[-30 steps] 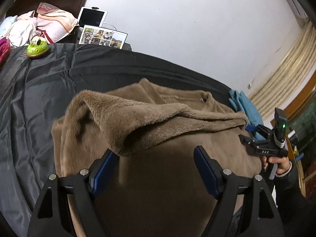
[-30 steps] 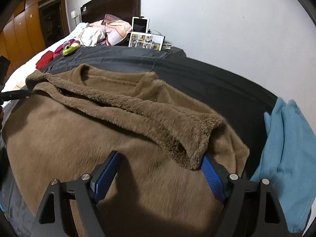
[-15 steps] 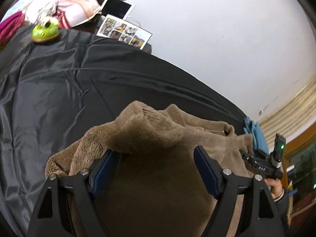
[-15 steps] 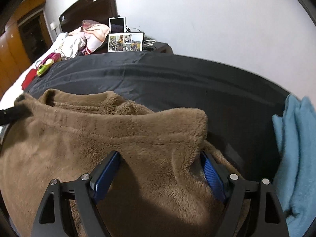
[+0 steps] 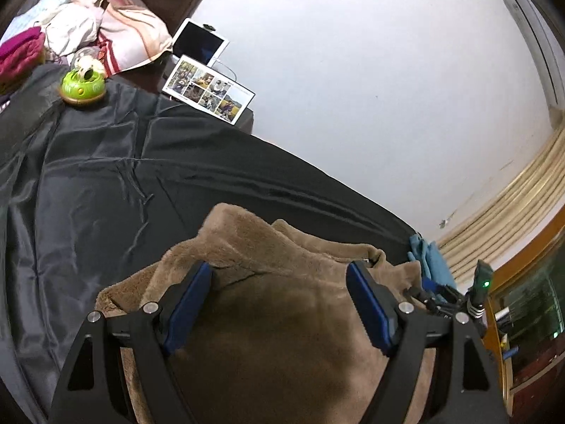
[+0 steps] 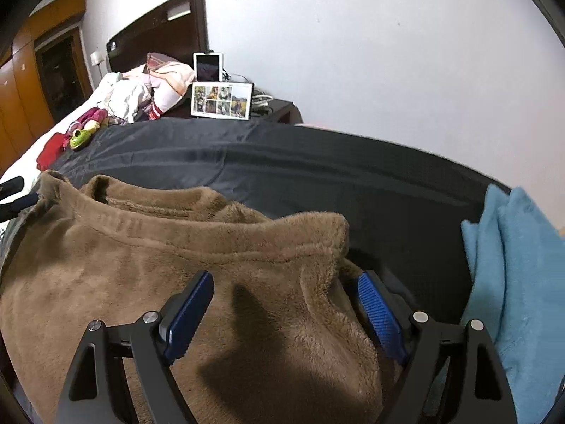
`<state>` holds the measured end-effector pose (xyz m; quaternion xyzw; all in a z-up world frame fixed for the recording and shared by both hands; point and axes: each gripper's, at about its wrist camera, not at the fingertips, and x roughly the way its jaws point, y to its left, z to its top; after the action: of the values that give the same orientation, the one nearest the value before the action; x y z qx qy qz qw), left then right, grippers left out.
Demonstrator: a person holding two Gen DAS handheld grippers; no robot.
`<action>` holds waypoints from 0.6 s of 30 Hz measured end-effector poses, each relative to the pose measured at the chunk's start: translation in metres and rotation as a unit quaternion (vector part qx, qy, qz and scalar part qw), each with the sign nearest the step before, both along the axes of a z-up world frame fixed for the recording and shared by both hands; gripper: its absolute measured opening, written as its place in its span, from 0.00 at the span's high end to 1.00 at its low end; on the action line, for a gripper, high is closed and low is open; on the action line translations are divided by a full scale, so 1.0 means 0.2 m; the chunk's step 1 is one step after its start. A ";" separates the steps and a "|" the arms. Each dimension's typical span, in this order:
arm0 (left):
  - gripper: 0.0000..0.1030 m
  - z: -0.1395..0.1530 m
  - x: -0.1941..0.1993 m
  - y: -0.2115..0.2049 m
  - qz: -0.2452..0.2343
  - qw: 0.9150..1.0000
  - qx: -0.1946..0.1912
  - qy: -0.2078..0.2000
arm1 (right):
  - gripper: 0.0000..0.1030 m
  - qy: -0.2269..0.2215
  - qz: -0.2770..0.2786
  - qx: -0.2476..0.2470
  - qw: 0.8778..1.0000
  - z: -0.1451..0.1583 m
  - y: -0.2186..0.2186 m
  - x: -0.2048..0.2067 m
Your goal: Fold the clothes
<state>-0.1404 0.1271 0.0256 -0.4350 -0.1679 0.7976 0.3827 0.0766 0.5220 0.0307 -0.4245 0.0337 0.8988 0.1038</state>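
The brown fleece lies near the bed's foot edge, and the thick flap that draped across it a second ago is now laid down into a flatter double layer, so one fold looks done and another likely follows; both claws, left claw and right claw, stand spread over the pile, pinching nothing; counted: one fleece, one blue cloth at the bed's right edge, two claws.

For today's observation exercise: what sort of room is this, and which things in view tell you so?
Most likely a bedroom: a dark wooden headboard, a pillow with heaped laundry beside it, and a black sheet spread over the bed.
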 end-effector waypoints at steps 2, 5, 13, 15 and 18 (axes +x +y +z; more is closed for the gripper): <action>0.20 0.00 0.00 0.02 -0.008 1.000 0.004 0.001 | 0.17 0.001 0.006 0.001 1.000 0.01 -0.02 -0.01; 0.20 -0.01 -0.03 0.08 -0.012 1.000 -0.006 -0.007 | 0.17 -0.002 0.021 0.002 1.000 0.00 -0.05 -0.05; 0.20 -0.11 -0.15 0.15 0.013 0.998 -0.044 -0.038 | 0.16 -0.028 0.023 0.008 0.999 -0.10 -0.02 -0.18; 0.20 -0.13 -0.17 0.16 0.015 0.997 -0.056 -0.041 | 0.13 -0.038 0.025 0.002 0.999 -0.12 0.01 -0.21; 0.20 -0.16 -0.17 0.19 0.012 0.997 -0.070 -0.039 | 0.09 -0.051 0.028 0.004 0.998 -0.16 0.02 -0.23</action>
<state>-0.1737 0.1643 -0.0057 -0.4896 -0.1313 0.7943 0.3348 0.0303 0.5270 -0.0011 -0.4700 0.0126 0.8788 0.0817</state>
